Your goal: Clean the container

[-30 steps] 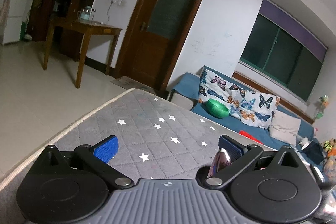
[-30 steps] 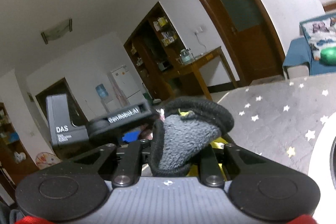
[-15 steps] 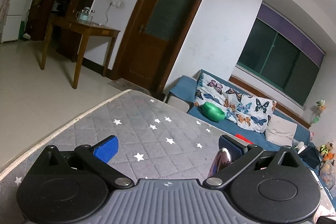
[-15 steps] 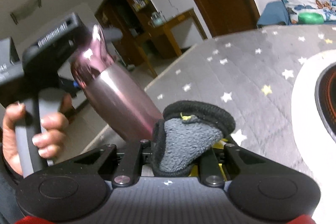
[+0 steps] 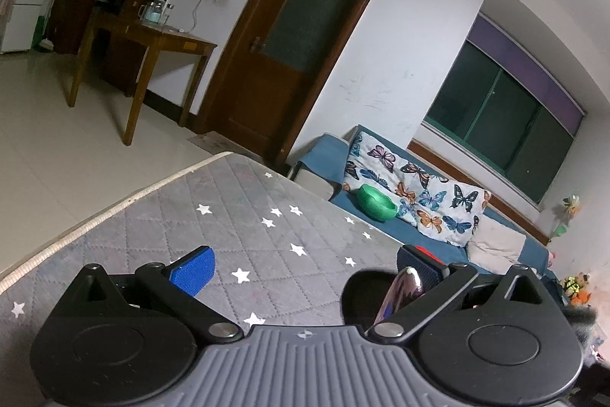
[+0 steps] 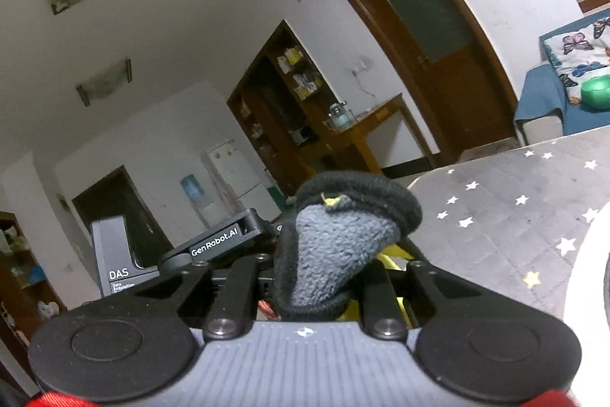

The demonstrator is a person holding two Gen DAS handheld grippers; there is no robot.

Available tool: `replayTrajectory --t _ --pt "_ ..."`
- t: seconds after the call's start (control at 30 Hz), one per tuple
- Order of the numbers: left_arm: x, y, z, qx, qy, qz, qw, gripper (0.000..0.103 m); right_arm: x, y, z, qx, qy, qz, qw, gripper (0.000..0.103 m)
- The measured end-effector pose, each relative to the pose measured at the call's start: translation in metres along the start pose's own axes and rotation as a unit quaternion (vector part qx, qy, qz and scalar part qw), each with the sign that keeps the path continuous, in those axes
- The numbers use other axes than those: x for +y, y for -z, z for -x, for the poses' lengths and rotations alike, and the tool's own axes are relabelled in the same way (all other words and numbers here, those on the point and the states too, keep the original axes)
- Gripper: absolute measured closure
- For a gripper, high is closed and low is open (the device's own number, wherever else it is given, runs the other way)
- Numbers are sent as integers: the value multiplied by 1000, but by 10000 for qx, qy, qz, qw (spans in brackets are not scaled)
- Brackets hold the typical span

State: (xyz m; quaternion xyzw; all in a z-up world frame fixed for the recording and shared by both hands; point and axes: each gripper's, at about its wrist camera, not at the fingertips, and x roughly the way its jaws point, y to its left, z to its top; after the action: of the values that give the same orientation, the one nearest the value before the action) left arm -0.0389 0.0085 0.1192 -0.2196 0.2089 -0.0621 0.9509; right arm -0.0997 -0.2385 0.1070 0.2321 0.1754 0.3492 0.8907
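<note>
Your left gripper (image 5: 305, 267) has its jaws spread wide, the blue pads far apart over the grey starred mat (image 5: 244, 216). A shiny pink cup (image 5: 400, 292) shows at 5 o'clock in the left wrist view, right against the inner side of the right-hand pad; only a sliver of it appears, so you cannot tell whether anything grips it. A dark rounded shape sits just beside the cup at its 9 o'clock.

Your right gripper (image 6: 335, 254) has its jaws drawn in on a grey fleece cloth (image 6: 335, 246) with a black knit cuff, which bulges up between the fingers. In the right wrist view the body of the left gripper, lettered "GenRobot.AI", lies at 9 o'clock of the cloth. The cup is not visible in that view. A white curved edge (image 6: 583, 273) fills the frame at 3 to 4 o'clock, resting on the mat.
</note>
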Motion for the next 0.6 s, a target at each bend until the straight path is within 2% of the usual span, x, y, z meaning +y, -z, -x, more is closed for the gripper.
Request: replayTrajectory --t 0.33,0.43,0.6 --pt "2 2 -1 48 20 53 10000 0 -52 32 -28 570 364 -791 9946 87" --pt "0 3 -1 47 31 38 10000 0 -65 42 -39 871 594 -953 9899 87" --pt "1 4 0 47 55 39 10000 0 -84 58 -43 1149 627 -1515 9798 87"
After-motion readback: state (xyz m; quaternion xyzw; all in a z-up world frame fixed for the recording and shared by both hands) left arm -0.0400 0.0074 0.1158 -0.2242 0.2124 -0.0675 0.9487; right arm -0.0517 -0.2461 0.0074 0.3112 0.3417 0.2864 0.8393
